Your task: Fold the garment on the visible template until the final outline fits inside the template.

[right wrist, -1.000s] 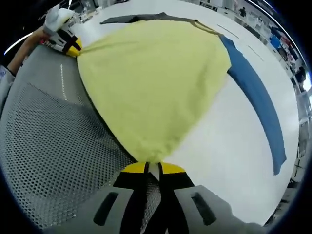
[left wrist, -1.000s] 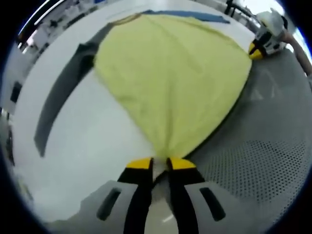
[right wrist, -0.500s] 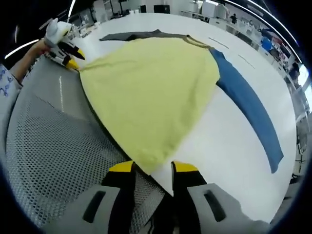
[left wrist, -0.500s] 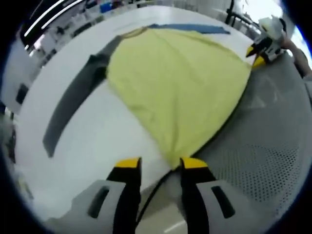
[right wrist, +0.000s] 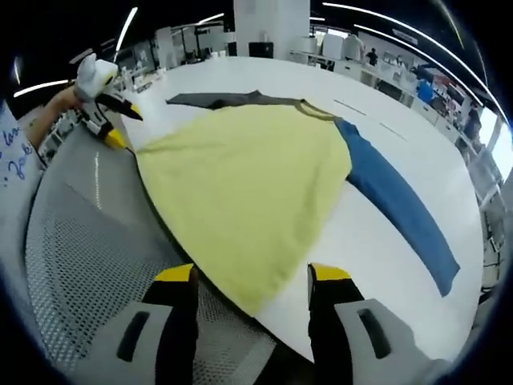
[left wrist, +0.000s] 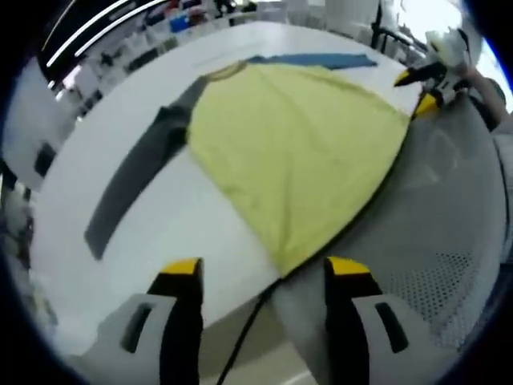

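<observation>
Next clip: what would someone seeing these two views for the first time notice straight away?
The yellow shirt dominates, spread flat on the white table, its hem edge beside a grey perforated surface. A grey sleeve stretches out on one side and a blue sleeve on the other. In each view a hand-held gripper stands open just short of a hem corner: the left and the right.

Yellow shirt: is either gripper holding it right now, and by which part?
Nothing is held. The left gripper and right gripper both stand open, each just short of a hem corner of the yellow shirt, which lies flat.
</observation>
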A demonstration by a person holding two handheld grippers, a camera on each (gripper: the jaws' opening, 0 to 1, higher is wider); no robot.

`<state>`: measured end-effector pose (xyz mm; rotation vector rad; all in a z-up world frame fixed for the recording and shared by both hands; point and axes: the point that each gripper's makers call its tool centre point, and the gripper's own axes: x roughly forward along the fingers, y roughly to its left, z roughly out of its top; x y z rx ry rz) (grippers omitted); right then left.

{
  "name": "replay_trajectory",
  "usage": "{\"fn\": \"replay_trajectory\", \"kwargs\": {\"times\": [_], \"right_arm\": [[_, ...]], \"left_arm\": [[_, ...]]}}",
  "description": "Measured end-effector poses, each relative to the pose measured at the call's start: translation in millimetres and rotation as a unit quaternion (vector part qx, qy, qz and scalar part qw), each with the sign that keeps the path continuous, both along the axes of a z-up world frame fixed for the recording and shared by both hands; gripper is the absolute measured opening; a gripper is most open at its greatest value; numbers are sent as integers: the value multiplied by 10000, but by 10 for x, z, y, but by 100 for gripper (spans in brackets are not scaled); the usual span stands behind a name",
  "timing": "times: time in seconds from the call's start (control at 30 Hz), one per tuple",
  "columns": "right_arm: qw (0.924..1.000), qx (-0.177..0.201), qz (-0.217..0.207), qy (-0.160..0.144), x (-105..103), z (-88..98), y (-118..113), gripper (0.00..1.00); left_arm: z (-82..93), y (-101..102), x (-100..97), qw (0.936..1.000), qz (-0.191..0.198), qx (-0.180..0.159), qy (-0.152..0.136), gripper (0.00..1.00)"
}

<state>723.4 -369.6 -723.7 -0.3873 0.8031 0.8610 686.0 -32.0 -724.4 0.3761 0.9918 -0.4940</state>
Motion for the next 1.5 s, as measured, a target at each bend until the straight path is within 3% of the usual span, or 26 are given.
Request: {"fn": "replay_trajectory", "kwargs": {"times": [0.2, 0.37, 0.5, 0.57, 0.67, 0.8, 1.07, 1.5], "right_arm": [[9998, 113, -122, -146, -16, 68, 52, 67], [9975, 540, -246, -373, -6, 294, 155, 73], [9907, 1072, -501, -665, 51, 592, 219, 74], [9908, 1012, -547, -717, 25, 666, 206, 75], [9909, 919, -546, -821, 12, 720, 199, 77], [9915, 879, -608, -738, -12, 690, 194, 86], [9922, 811, -613, -726, -27, 639, 216, 99], [9870, 1095, -781, -876, -12, 763, 220, 100]], "left_arm": [[197, -258, 15, 9962, -111, -787, -343, 64], [396, -428, 27, 9865, -74, -1510, -624, 77], [495, -438, 3, 9846, -103, -1581, -744, 80], [584, -445, 27, 9819, -127, -1634, -950, 82], [698, -477, 9, 9763, -59, -1910, -1016, 86], [757, -474, 0, 9757, -43, -1865, -1154, 99], [708, -463, -25, 9784, 26, -1776, -1062, 100], [817, -533, -46, 9770, 60, -1778, -1177, 99]]}}
